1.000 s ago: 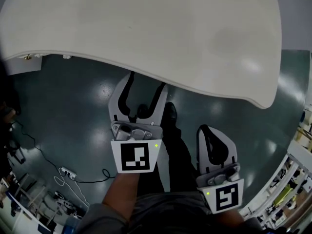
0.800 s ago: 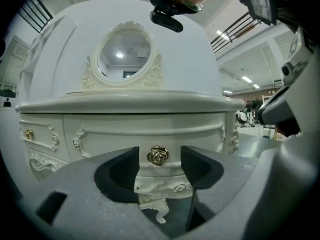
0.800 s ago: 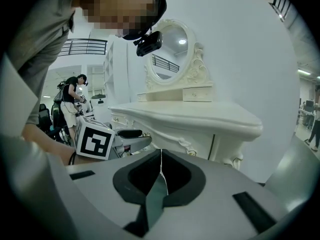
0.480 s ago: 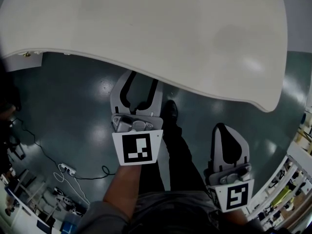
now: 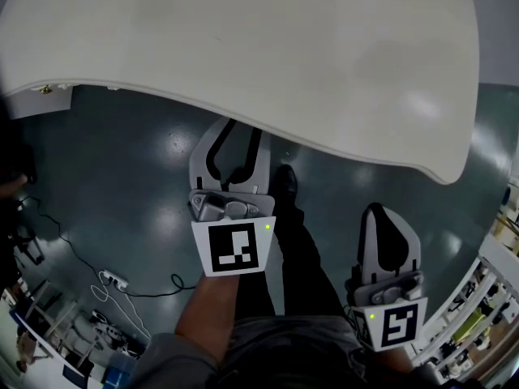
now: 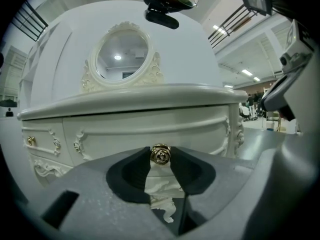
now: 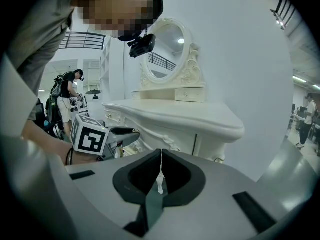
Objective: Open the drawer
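A white carved dressing table (image 5: 243, 47) fills the top of the head view. Its wide centre drawer (image 6: 115, 131) carries a small gold rose-shaped knob (image 6: 160, 155). My left gripper (image 6: 160, 153) reaches in under the tabletop edge, its jaws closing on that knob, and both dark pads touch its sides. In the head view the left gripper (image 5: 242, 133) has its fingertips hidden beneath the table edge. My right gripper (image 7: 160, 159) hangs back to the right, off the table's corner, shut with nothing in it, and shows low in the head view as well (image 5: 378, 214).
An oval mirror (image 6: 122, 54) stands on the tabletop. A smaller drawer with a gold knob (image 6: 31, 140) sits at the left. The person's leg and shoe (image 5: 284, 186) stand between the grippers. A power strip and cable (image 5: 113, 284) lie on the grey floor at left.
The left jaws have narrowed from wide open down onto the knob. The right gripper has drifted right and lower in the head view. The left hand has barely moved.
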The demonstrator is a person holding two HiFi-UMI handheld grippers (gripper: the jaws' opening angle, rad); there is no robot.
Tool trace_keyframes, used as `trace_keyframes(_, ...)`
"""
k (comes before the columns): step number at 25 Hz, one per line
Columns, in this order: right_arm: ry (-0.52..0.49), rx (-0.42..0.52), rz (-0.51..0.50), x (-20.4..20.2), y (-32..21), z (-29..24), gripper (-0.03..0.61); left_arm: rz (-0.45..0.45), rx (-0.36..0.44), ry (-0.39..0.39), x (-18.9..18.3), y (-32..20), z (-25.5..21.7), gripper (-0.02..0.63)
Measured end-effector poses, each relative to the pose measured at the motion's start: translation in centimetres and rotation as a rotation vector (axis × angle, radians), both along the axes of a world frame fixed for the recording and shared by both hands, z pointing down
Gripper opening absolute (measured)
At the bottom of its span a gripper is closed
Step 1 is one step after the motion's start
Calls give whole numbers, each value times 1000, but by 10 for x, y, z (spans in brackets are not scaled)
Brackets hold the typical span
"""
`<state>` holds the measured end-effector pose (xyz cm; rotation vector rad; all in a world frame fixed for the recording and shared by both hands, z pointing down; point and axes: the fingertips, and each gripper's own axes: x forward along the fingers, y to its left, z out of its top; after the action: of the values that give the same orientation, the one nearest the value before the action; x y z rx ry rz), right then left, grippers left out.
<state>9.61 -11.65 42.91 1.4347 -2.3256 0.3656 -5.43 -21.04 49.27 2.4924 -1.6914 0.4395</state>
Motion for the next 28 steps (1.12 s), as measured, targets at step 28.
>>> trace_keyframes(28, 5, 43, 14, -37, 10, -13, 15, 54, -90, -36, -11, 56, 7, 130)
